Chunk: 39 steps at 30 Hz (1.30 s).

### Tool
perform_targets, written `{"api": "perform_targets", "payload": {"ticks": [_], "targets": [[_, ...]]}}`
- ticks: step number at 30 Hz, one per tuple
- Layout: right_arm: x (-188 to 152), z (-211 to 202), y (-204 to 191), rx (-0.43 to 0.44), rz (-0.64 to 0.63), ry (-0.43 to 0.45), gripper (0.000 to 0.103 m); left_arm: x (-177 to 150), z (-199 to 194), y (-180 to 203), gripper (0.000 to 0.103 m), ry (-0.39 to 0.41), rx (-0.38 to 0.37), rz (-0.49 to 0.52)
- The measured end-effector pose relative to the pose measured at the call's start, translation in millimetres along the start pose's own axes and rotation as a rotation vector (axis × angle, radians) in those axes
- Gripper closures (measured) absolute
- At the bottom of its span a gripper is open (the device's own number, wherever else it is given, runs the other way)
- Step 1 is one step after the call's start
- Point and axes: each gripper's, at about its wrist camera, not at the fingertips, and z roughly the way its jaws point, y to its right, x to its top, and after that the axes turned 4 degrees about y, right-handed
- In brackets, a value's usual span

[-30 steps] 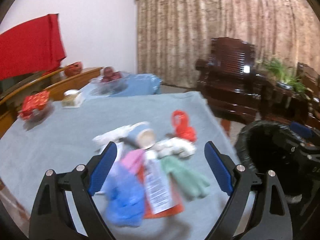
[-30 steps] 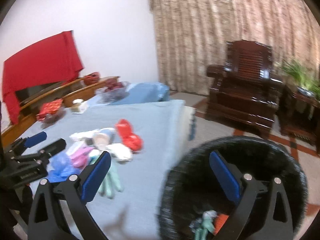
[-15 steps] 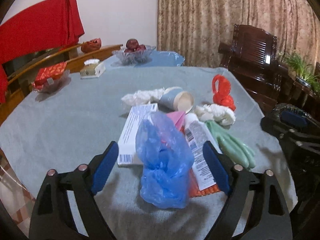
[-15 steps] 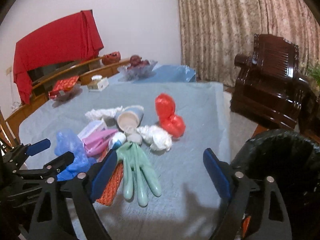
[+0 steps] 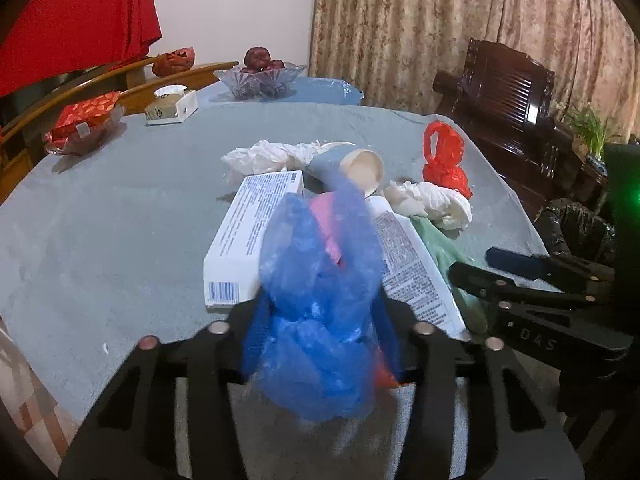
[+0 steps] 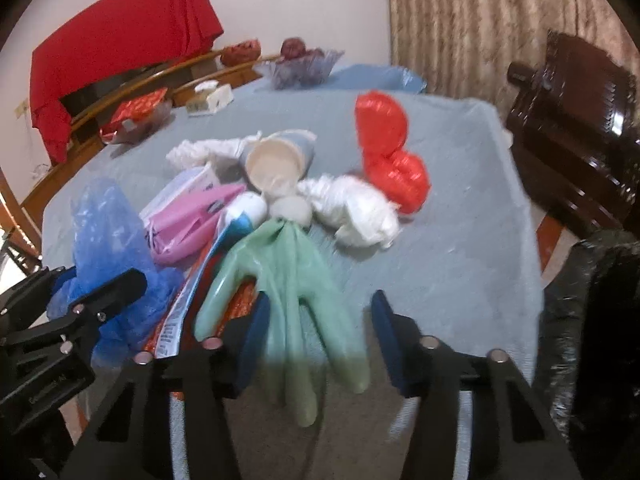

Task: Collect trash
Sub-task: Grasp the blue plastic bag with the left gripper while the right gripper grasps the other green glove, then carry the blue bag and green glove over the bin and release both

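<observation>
1. Your left hand-held gripper (image 5: 320,344) is closing on the blue bag (image 5: 320,304), just in front of the paper cup (image 5: 362,170) — pinch the bunched middle.
2. Your right hand-held gripper (image 6: 316,340), still apart, is closing around the green glove (image 6: 292,280) nearer that cup — grab the fingers, not the surface (image 6: 440,240).

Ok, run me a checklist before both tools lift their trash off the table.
1. Left tool around the blue plastic bag: ok, the bag sits between its closing jaws and the pads look pressed into it.
2. Right tool around the green glove: ok, glove fingers lie between the closing jaws.
3. Right tool's grip firm: not ok, a gap shows beside the right pad.
4. Nothing extra caught with the bag: cannot tell, the bag hides what lies under it.
5. Black-lined bin nearby: ok, it stands at the table's right edge.
6. Tools clear of each other: ok, apart.
</observation>
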Motion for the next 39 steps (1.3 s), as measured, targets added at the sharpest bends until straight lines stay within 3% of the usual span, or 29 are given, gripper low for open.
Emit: {"api": "perform_targets", "payload": {"ticks": [2,5,8,26,39], "targets": [[-0.5,1.6,-0.7,0.019,0.002,-0.01,0.066,0.3,-0.2,-1.5,0.066,0.001,0.003,-0.005],[0.0,-1.5,-3.7,0.041,-0.018,-0.006,0.089,1.8,-2.7,-2.1,0.074,0.011,0.013,-0.007],[3.7,-9.4,-7.2,0.056,-0.04,0.01,0.094,6.2,-7.3,-1.9,0.077,0.022,0.016,-0.005],[45.0,-74.6,-17.5,0.145,-0.056,0.191,0.097,42.5,-51.2,5.9,0.081,0.145,-0.017,-0.007],[56.7,-110.0,-11.1,0.152,-0.07,0.27,0.098,54.9,-63.2,20.4,0.084,0.164,-0.056,0.004]]}}
